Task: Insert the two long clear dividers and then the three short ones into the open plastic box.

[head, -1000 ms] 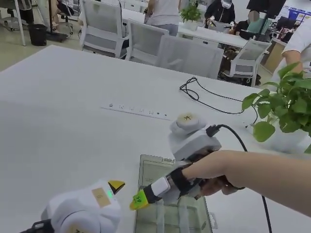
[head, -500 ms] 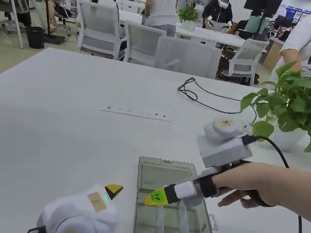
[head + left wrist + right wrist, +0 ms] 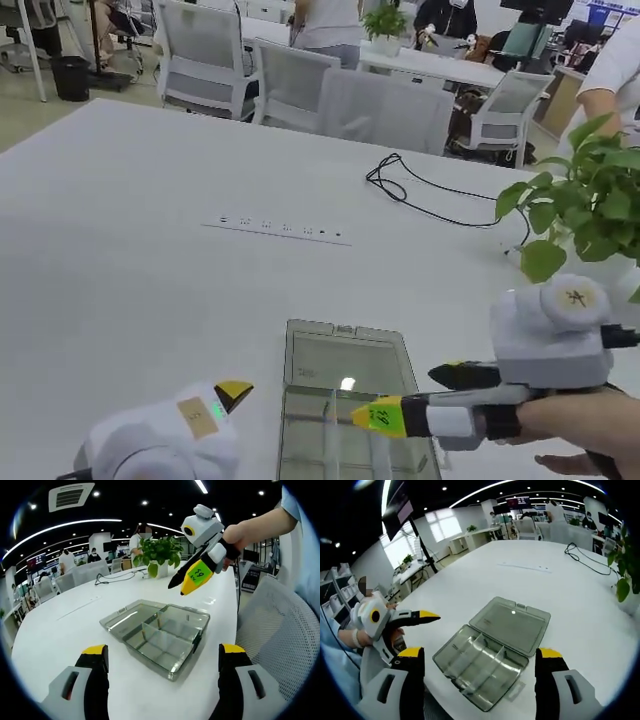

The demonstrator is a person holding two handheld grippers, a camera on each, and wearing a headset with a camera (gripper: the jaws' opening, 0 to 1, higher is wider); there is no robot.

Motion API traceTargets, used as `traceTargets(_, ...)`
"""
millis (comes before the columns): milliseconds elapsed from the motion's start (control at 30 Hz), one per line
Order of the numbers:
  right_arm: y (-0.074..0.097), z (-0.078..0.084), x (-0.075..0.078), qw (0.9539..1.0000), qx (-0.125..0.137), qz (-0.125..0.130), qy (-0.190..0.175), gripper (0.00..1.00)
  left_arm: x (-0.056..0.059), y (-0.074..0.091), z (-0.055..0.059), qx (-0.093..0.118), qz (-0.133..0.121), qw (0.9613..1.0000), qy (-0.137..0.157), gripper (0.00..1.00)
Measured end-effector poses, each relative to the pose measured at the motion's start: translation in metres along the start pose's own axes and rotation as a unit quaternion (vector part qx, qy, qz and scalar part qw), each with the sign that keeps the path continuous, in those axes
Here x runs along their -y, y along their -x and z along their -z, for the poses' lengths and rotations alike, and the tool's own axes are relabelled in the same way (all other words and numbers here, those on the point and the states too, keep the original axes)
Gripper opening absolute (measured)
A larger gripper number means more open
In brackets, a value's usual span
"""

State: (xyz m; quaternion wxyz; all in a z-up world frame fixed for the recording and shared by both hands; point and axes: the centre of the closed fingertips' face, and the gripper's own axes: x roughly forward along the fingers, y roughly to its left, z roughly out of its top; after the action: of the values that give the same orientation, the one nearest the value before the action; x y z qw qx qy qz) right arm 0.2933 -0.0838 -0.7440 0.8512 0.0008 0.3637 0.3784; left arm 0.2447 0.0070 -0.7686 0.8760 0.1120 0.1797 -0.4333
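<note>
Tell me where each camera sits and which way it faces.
Head view: above the bench, looking forward and down at the box; left tongs bottom left, right tongs and hand at right.
Left gripper view: low over the bench, facing across the box toward the plant; own jaws wide apart at the bottom.
Right gripper view: above the box, facing down and across it; own jaws apart at the bottom.
Shared: both gripper views show the box and the other tongs.
</note>
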Motion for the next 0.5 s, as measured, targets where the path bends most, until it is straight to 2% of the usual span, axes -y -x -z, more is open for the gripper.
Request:
traceTargets(33,0.001,-0.005,0.000,0.9997,0.023,-0.004,0.010,0.94,0.000,0.000,0.000,0.000,0.001,1.0000,0.001,0.93)
traceTargets(100,0.005,0.003,0.005,0.9998,0.017,0.002,0.006,1.00,0.001,0.000,0.001,-0.002,0.001,1.0000,0.000,0.93)
traceTargets(267,0.018,0.018,0.013,0.9998,0.018,0.004,0.000,1.00,0.002,-0.001,0.003,-0.007,0.004,1.0000,-0.004,0.93)
traceTargets(400,0.027,0.029,0.019,0.9997,0.018,0.009,0.017,1.00,0.002,-0.001,0.004,-0.008,0.003,1.0000,0.001,0.93)
traceTargets(500,0.034,0.039,0.026,0.9998,0.016,0.012,0.006,1.00,0.002,-0.001,0.004,-0.008,0.003,1.0000,0.004,0.94)
